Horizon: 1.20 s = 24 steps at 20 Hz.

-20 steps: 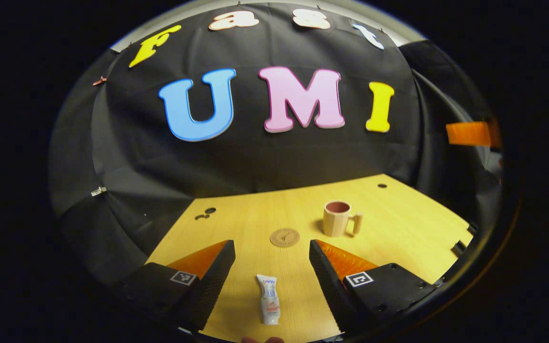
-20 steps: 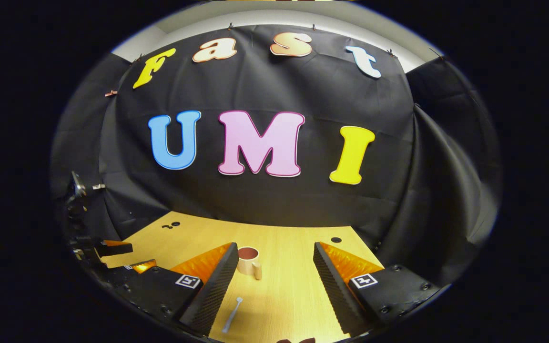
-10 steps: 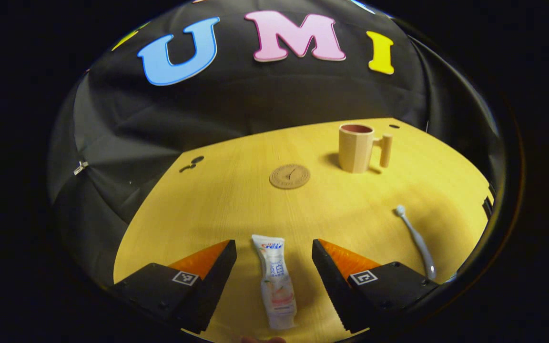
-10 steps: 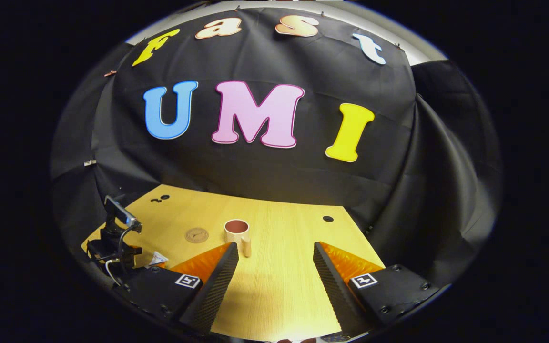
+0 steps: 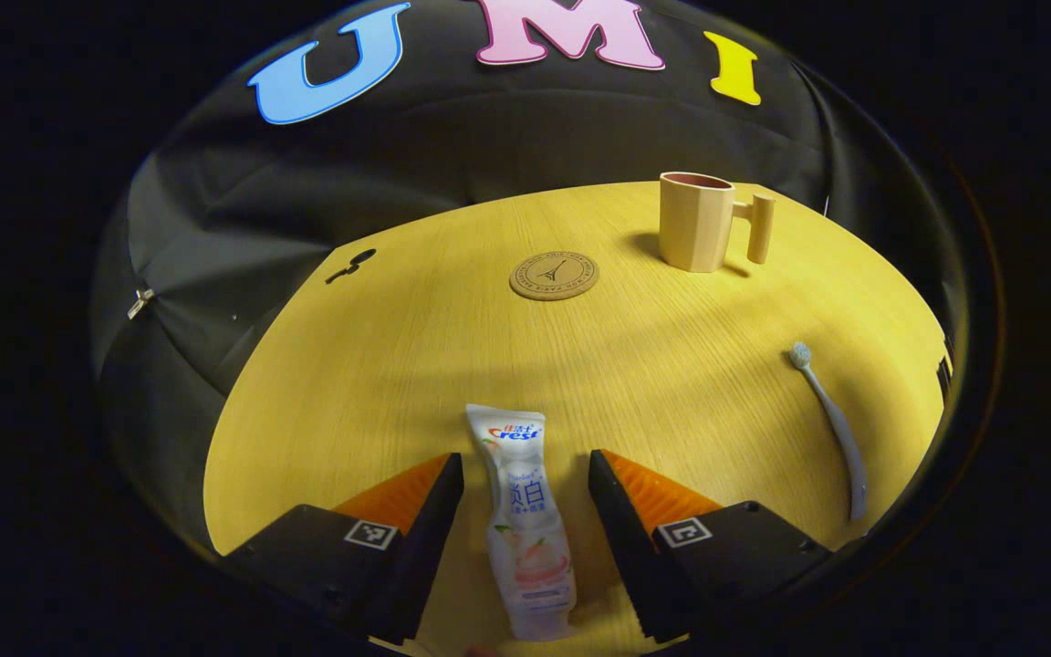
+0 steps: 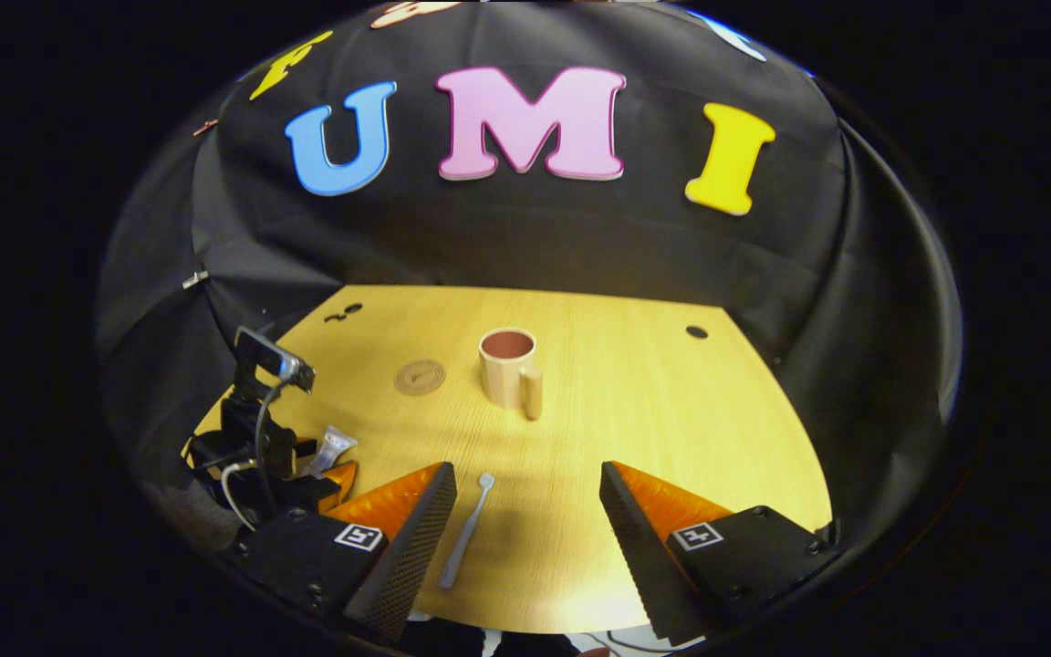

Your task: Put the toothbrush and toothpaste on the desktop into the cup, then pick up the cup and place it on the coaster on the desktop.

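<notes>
Left gripper point(image 5: 525, 511) has descended: jaws apart, straddling toothpaste tube point(image 5: 522, 520), not yet clamped. Right gripper point(image 6: 525, 538) jaws apart; toothbrush point(image 6: 466, 531) at its 7 o'clock on counter point(image 5: 416, 347). Cup point(image 5: 699, 222) empty, at 3 o'clock of coaster point(image 5: 554, 276). Grasp imminent.

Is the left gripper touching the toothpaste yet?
Apart. The left gripper view shows bare desktop on both sides between the left gripper and the toothpaste.

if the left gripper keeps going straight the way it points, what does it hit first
The toothpaste: it lies flat on the desk between the left gripper's open fingers, so going on would bring them down around it. Height above the desk is hard to judge. The coaster lies farther along that line.
</notes>
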Tool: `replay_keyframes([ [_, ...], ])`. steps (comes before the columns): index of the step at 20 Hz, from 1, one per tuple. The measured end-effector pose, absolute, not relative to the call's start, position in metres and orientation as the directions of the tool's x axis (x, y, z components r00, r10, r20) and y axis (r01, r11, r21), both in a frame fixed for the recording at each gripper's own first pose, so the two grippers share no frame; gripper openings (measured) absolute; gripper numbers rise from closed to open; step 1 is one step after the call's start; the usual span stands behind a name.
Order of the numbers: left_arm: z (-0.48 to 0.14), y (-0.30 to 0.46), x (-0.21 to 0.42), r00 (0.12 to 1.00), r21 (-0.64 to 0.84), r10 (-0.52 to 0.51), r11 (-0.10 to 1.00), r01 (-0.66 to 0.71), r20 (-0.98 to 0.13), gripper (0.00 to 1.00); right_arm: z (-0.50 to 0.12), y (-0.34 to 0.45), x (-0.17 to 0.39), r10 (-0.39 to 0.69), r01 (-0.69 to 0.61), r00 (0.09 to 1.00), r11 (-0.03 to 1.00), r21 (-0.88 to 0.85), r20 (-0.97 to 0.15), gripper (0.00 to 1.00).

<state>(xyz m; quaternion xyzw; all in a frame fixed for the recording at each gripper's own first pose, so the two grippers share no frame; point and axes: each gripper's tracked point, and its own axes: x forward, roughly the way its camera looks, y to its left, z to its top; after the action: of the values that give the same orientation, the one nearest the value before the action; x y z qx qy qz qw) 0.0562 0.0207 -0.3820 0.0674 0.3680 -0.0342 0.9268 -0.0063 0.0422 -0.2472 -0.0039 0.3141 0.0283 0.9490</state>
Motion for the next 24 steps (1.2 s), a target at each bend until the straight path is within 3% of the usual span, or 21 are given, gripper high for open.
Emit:
replay_keyframes([
  [4,-0.387,0.010,0.054,0.708,0.000,-0.070,0.995,0.099,-0.703,0.65,-0.303,0.055,-0.002,0.053,-0.082,0.724,0.997,-0.010,-0.687,0.98],
  [5,-0.388,0.007,0.054,0.707,-0.015,-0.076,0.996,0.092,-0.703,0.54,-0.317,0.055,-0.003,0.047,-0.076,0.699,0.997,-0.009,-0.714,0.98],
  [7,-0.385,0.009,0.053,0.687,-0.012,-0.071,0.996,0.090,-0.723,0.42,-0.342,0.060,-0.007,0.040,-0.061,0.646,0.998,0.000,-0.762,0.98],
  [10,-0.381,0.005,0.054,0.679,-0.026,-0.102,0.992,0.121,-0.727,0.35,-0.374,0.068,-0.011,0.036,-0.041,0.572,0.999,0.015,-0.820,0.98],
  [14,-0.377,0.007,0.056,0.695,-0.034,-0.146,0.985,0.172,-0.704,0.18,-0.398,0.079,-0.014,0.025,-0.037,0.512,0.999,0.007,-0.859,0.96],
  [19,-0.364,0.015,0.053,0.702,-0.111,-0.192,0.981,0.160,-0.685,0.13,-0.417,0.090,-0.013,0.006,-0.022,0.456,1.000,-0.005,-0.890,0.81],
  [24,-0.341,0.030,0.049,0.732,-0.162,-0.209,0.977,0.135,-0.649,0.13,-0.414,0.100,-0.011,0.002,0.021,0.415,1.000,0.012,-0.910,0.54],
])
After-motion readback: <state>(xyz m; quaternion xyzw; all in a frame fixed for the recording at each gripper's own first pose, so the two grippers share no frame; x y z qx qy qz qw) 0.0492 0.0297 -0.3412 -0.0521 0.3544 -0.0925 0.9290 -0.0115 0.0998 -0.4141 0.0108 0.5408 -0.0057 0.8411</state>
